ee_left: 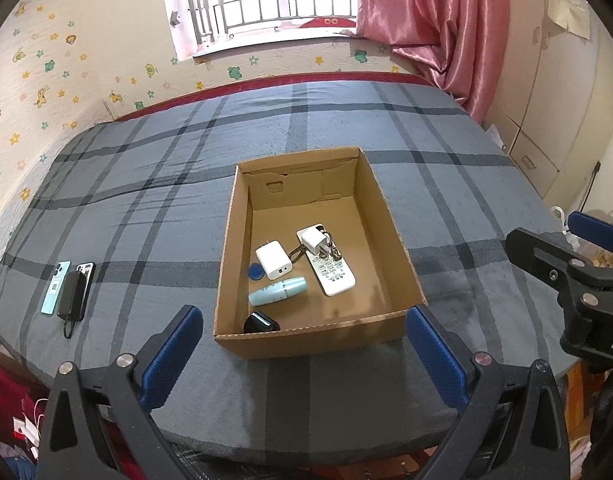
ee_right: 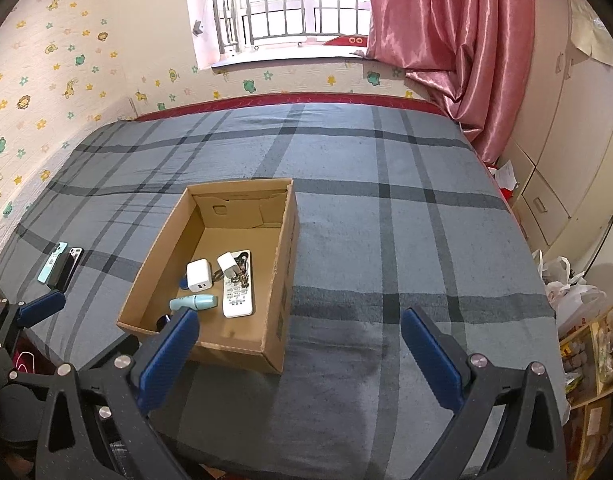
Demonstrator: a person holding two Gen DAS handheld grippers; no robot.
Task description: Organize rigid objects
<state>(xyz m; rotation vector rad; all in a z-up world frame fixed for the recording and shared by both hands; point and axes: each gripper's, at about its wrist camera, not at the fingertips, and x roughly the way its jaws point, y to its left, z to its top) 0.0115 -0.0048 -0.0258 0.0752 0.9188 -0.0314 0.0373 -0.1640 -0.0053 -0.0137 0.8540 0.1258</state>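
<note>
An open cardboard box point(ee_left: 390, 216) point(ee_right: 284, 280) sits on the plaid bed. Inside lie a white remote point(ee_left: 332, 274) point(ee_right: 237, 298), two white chargers point(ee_left: 273, 259) point(ee_right: 198, 275), keys, a teal tube point(ee_left: 277, 291) point(ee_right: 194, 303), a blue disc point(ee_left: 256, 271) and a black object point(ee_left: 261, 323). Two phones and a black power bank point(ee_left: 72, 294) point(ee_right: 60, 266) lie on the bed left of the box. My left gripper point(ee_left: 304, 354) is open and empty just before the box's near wall. My right gripper point(ee_right: 300, 354) is open and empty at the box's near right corner.
The grey plaid bed point(ee_left: 446, 208) point(ee_right: 386, 240) stretches to a stickered wall and a window. A pink curtain point(ee_right: 454, 40) and a wardrobe stand to the right. Bags and shelves point(ee_right: 578, 320) sit beside the bed on the right.
</note>
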